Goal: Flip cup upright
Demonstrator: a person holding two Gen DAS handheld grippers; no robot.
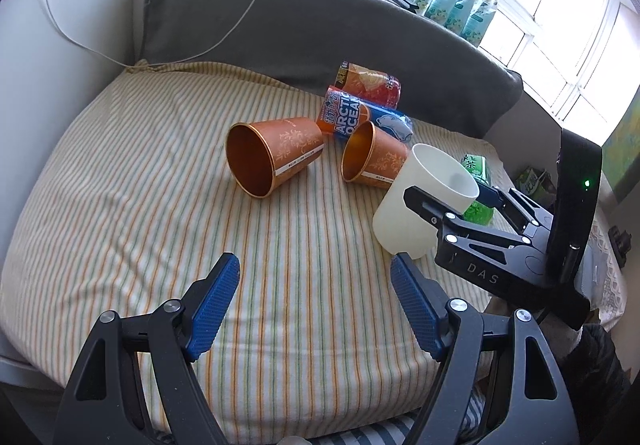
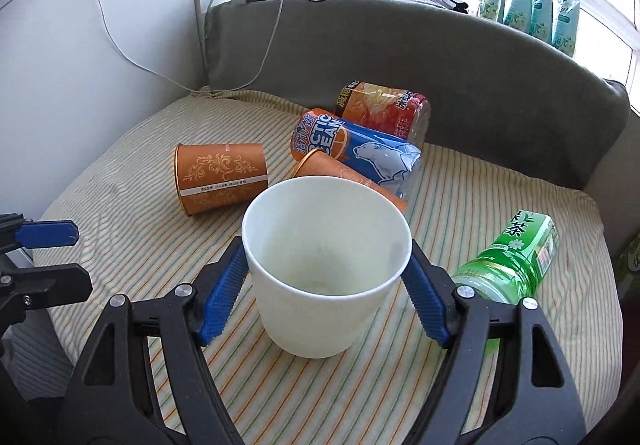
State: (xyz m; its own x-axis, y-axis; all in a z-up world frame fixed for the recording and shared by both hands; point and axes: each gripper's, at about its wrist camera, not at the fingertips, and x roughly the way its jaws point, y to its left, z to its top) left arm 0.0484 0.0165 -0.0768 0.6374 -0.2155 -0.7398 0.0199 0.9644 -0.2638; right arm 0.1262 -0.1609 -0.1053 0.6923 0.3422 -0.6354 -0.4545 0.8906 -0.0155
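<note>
Bright daylight, strong fisheye bend in 2 views

The windows (image 1: 560,25) behind are blown out to white glare; the striped cushion (image 2: 120,205) is evenly lit with soft shadows, and dark vignette rounds every corner.

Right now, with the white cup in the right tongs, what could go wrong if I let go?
1. The white cup stands mouth-up on soft striped bedding; released, it may tip over.
2. An orange cup on its side lies just behind it, and a green tea bottle beside it; widening the right tongs could knock either one rolling.
</note>
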